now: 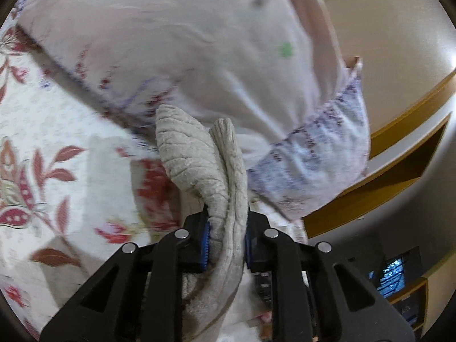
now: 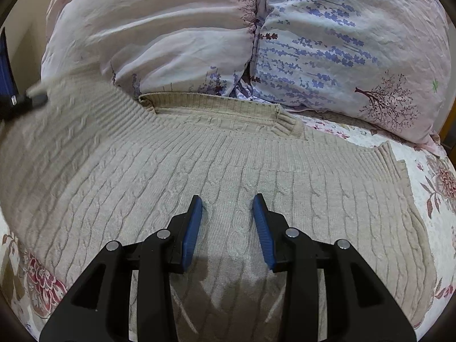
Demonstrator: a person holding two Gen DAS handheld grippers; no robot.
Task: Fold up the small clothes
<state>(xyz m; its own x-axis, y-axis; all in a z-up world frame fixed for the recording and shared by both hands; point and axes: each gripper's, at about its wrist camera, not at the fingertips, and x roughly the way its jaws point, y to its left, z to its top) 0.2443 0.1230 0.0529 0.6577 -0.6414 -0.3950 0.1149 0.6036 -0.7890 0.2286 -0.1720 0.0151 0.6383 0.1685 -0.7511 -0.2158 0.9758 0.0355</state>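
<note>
A beige cable-knit sweater [image 2: 228,165] lies spread on a floral bedspread [image 2: 427,176], its ribbed neckline toward the pillows. My left gripper [image 1: 226,228] is shut on a bunched edge of the sweater [image 1: 199,156] and holds it lifted above the bed. It also shows at the far left of the right wrist view [image 2: 25,97], pulling the sweater's left shoulder up. My right gripper [image 2: 228,219] is open and empty, its blue pads just above the middle of the sweater.
Two large pillows, one pink [image 2: 159,34] and one with lavender print [image 2: 342,45], lie right behind the sweater. In the left wrist view a wooden headboard or shelf [image 1: 404,148] and a dark screen [image 1: 393,273] stand to the right of the bed.
</note>
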